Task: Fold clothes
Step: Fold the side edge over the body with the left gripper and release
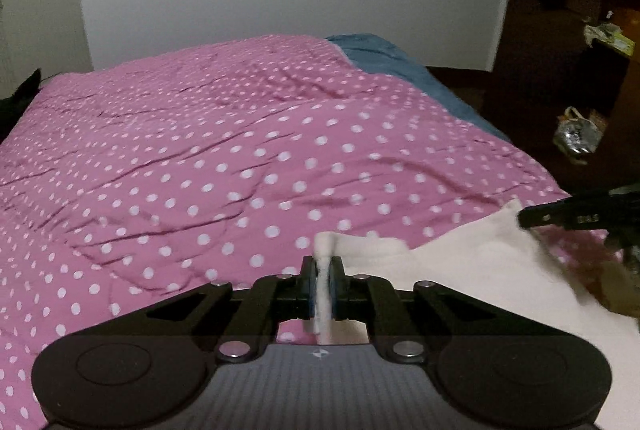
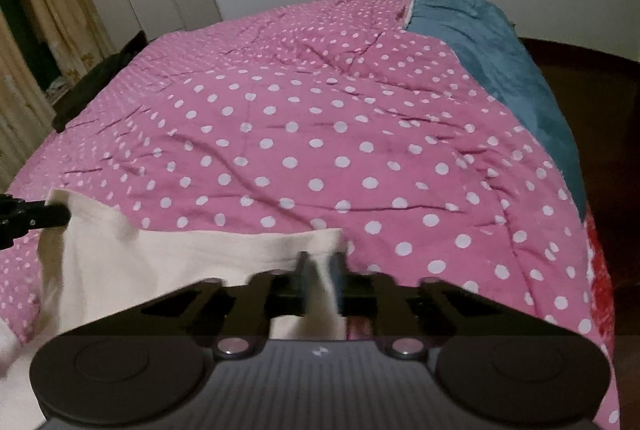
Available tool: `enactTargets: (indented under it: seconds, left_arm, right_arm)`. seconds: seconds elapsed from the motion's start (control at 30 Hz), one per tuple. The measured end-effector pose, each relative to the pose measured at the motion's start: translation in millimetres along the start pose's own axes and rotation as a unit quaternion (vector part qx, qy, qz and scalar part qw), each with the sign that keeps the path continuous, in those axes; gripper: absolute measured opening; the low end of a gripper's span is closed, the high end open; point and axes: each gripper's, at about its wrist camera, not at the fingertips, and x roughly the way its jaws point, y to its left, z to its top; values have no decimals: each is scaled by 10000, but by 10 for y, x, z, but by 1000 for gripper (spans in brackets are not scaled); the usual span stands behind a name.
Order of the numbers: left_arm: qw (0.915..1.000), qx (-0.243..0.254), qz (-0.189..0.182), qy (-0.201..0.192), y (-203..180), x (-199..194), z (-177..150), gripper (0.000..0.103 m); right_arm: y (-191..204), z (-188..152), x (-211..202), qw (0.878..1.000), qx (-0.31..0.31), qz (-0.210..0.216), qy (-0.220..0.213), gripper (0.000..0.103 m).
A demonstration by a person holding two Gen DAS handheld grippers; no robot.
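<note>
A cream cloth (image 2: 168, 270) hangs stretched between two hand-held grippers at the near edge of a bed (image 1: 168, 150) covered in a pink polka-dot quilt. Its top edge runs side to side, so the long axis lies across the view, with one gripper at each end. The left gripper (image 1: 322, 276) has its jaws pressed together on a bunched corner of the cloth, the fabric showing as a thin white strip between the blue pads (image 1: 309, 284). The right gripper (image 2: 320, 274) likewise pinches the opposite corner, though motion blur softens that grip. Each gripper appears in the other's view at the far end of the cloth. The open quilt lies straight ahead of both, so laying the cloth down likely means carrying both corners forward together, neither hand nearer. A blue blanket (image 2: 500, 58) lies at the bed's far right.
</note>
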Motion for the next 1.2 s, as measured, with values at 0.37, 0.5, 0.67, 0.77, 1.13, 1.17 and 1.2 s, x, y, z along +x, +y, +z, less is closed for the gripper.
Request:
enactTargets:
  seconds: [0.37,0.5,0.67,0.77,1.13,1.17,1.2]
  left_arm:
    - [9990,-115,335,274,157,201,-150,7]
    - [9986,-238,295,369,193,212,-171,12]
    - [9984,-345,363,266,201,86,-146,17]
    - [9987,-411,227,205,160,-83,-149,27]
    - [9957,115,-845,368,-476,-627,-475,36]
    - [9948,153,-920,407,-551,-646,-509,38]
    - [9936,194,-1023,440,-622,-663,-540,39]
  right_arm:
    - [7,-9,109,9993,-136,-350,2,6]
    - [-5,3,-50,9994,-105,-300,-102,10]
    - [160,-45,-365,9987,-466,189,1,11]
    - [309,-191,-422,9956,-786,443,268,11]
    - [74,-424,-657,9983,-545,-32,217,15]
    - [66,-462,-749,9980,-596,-96,204,16]
    - [58,-499,-840,9976,-648,-160,191,20]
